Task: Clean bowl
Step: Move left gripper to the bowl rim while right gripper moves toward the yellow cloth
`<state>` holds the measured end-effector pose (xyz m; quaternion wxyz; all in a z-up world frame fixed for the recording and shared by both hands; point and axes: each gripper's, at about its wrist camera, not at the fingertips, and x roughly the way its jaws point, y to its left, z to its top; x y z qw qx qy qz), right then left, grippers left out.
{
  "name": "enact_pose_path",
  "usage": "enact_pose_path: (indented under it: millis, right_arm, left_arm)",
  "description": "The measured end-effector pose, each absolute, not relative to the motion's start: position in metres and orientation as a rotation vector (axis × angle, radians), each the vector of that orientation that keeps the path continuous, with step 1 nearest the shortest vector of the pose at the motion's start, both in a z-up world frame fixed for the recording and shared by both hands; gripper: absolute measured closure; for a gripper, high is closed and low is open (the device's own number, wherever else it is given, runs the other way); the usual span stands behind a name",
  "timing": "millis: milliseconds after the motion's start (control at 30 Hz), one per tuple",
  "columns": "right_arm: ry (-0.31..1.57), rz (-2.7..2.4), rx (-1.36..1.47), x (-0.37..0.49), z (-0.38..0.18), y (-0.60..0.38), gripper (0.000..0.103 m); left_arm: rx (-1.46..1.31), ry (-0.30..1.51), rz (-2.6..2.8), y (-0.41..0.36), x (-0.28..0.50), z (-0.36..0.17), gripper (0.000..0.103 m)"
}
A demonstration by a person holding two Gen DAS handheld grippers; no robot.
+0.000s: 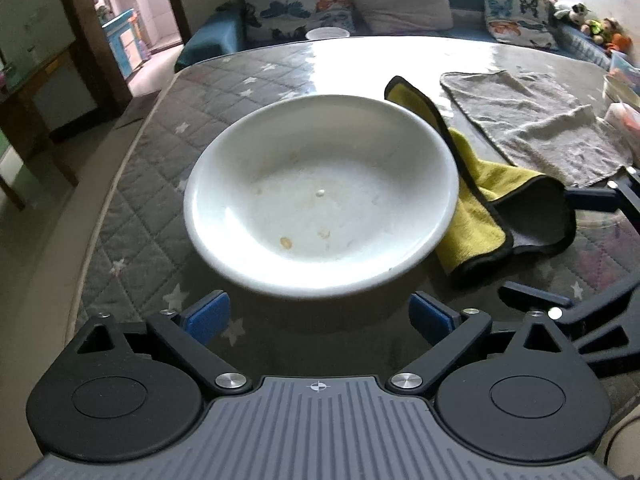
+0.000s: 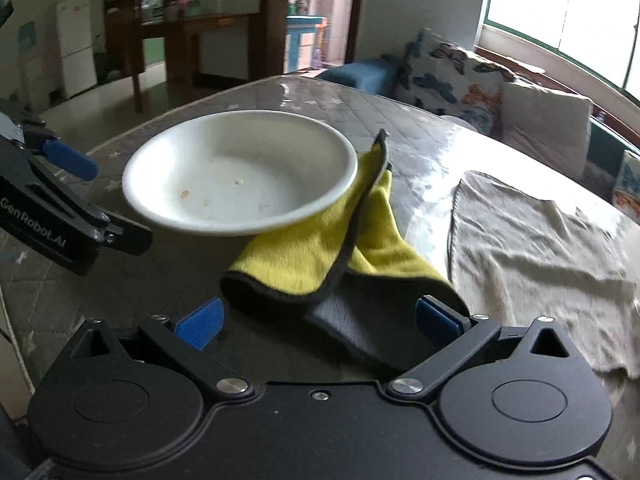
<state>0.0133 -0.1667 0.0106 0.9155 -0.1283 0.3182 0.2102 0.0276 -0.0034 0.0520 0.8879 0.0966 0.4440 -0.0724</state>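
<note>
The white bowl (image 1: 320, 196) sits on the glass-topped counter (image 1: 280, 64), shallow and wide-rimmed, its inside marked with a few small tan food spots and one pale crumb near the middle. A yellow cloth (image 2: 316, 248) with dark edging lies folded just beside it, tucked partly under the bowl's rim, and a grey towel (image 2: 532, 252) is spread further off. The left gripper (image 1: 319, 320) hovers before the bowl, jaws spread and empty; the right gripper (image 2: 318, 322) has its jaws spread on either side of the cloth's near end.

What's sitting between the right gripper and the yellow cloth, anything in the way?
Nothing visible. The right gripper is open with the yellow cloth lying directly ahead, its dark edge already between the fingers. The bowl sits beyond the cloth, overlapping its far part.
</note>
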Motion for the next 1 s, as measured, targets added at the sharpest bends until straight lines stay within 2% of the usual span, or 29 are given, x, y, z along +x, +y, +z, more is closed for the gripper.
enact_pose_path:
  millis: [300, 367, 800, 1000]
  right_arm:
    - [0.670, 0.491, -0.307, 0.038, 0.011, -0.165, 0.000]
    - [0.674, 0.502, -0.312, 0.043, 0.011, -0.165, 0.000]
    - [0.704, 0.577, -0.350, 0.077, 0.009, -0.162, 0.003]
    - [0.721, 0.609, -0.358, 0.077, 0.001, -0.168, 0.003]
  left_arm:
    - [0.268, 0.909, -0.282, -0.010, 0.038, 0.055, 0.011]
    - [0.309, 0.897, -0.302, -0.013, 0.038, 0.053, 0.015]
    - [0.456, 0.903, -0.428, -0.026, 0.048, 0.039, 0.019]
    - [0.493, 0.907, -0.487, -0.035, 0.052, 0.030, 0.028]
